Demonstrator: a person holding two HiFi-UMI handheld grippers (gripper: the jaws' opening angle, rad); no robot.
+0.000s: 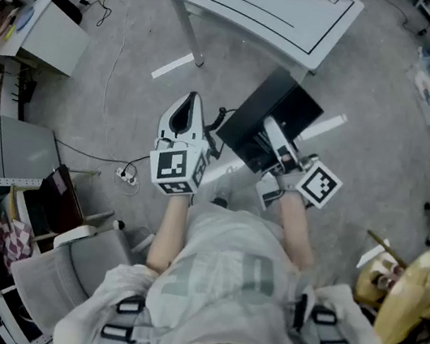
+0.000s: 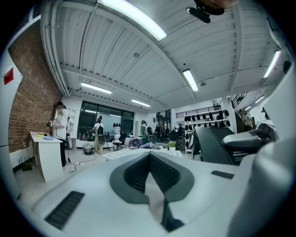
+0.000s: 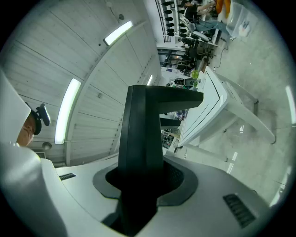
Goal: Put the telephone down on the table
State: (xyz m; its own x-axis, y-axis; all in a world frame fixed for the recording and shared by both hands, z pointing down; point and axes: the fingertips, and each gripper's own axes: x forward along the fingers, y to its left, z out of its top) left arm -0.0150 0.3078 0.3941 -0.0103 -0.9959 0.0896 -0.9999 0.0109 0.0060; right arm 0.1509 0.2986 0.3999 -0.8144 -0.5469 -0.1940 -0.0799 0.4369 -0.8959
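The telephone point(image 1: 271, 122) is a flat black slab, held up in the air over the floor, short of the white table point(image 1: 269, 8). My right gripper point(image 1: 277, 139) is shut on its near edge. In the right gripper view the telephone point(image 3: 143, 125) stands up between the pads of the right gripper point(image 3: 144, 181), and the table point(image 3: 217, 104) lies beyond. My left gripper point(image 1: 186, 108) hovers just left of the telephone, jaws together and empty. In the left gripper view the left gripper point(image 2: 150, 163) is closed, with the telephone point(image 2: 210, 146) at its right.
A grey chair point(image 1: 65, 272) is at my lower left and a white cabinet point(image 1: 46, 34) stands at the left. A power strip and cables point(image 1: 126, 177) lie on the concrete floor. Several people point(image 2: 99, 134) stand far off across the hall.
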